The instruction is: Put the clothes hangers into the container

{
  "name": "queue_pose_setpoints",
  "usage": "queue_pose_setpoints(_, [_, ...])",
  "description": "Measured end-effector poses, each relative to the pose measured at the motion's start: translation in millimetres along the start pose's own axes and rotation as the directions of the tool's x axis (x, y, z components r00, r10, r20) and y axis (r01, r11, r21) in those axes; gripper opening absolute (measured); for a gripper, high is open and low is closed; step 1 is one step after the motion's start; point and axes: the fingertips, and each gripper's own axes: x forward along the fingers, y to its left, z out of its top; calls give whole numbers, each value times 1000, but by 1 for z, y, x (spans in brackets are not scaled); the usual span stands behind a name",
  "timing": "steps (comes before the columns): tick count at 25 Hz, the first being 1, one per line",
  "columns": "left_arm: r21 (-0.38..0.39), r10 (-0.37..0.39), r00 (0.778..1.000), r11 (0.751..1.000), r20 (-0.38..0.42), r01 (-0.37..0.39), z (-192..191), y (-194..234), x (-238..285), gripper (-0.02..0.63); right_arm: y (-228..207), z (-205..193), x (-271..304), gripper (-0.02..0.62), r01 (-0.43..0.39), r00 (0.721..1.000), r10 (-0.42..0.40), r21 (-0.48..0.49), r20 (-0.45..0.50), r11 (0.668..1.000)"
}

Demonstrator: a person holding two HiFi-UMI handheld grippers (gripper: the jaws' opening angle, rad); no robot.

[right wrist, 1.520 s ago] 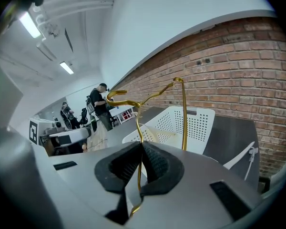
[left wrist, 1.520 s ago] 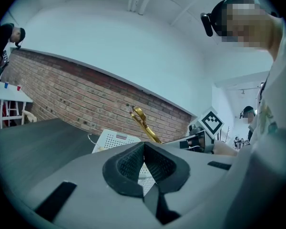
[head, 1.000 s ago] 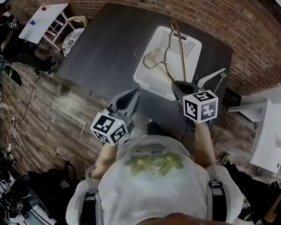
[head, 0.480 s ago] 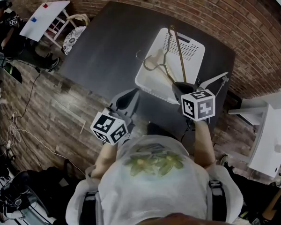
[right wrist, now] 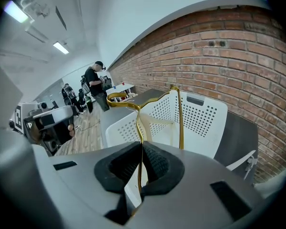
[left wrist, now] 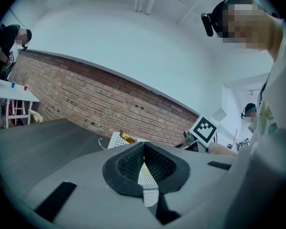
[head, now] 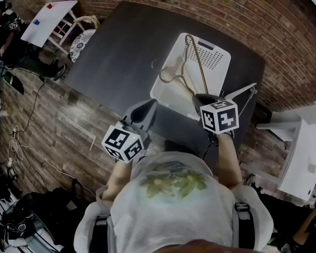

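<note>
A white perforated basket (head: 217,58) stands on the dark table (head: 121,51). My right gripper (head: 203,99) hangs at the basket's near right corner, shut on a gold wire hanger (head: 198,62). The hanger slants out over the basket's inside, its hook (head: 171,74) toward the left. In the right gripper view the gold hanger (right wrist: 139,123) runs up between the pads in front of the basket (right wrist: 202,118). My left gripper (head: 147,109) hovers over the table's near edge, left of the basket, shut and holding nothing. In the left gripper view the basket (left wrist: 115,140) shows beyond the jaws.
A white hanger (head: 241,91) lies at the table's right edge beside the basket. A small wire hook (head: 155,62) lies on the table left of the basket. A brick wall runs behind. A white side table (head: 47,22), a chair and a person are far left.
My right gripper has shifted a little left toward the basket, and the gold hanger has tipped lower over it. The left gripper has stayed put.
</note>
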Motion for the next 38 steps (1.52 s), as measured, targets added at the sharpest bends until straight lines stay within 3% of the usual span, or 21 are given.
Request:
queue_pose_setpoints(19, [-13, 4, 1000, 1000, -23, -4, -1, 9, 11, 29, -7, -4, 24, 40, -14, 997, 13, -10, -76, 1000])
queue_pose_setpoints(38, [-15, 9, 999, 1000, -39, -10, -3, 10, 24, 29, -21, -2, 46, 40, -23, 995, 23, -2, -95, 1000])
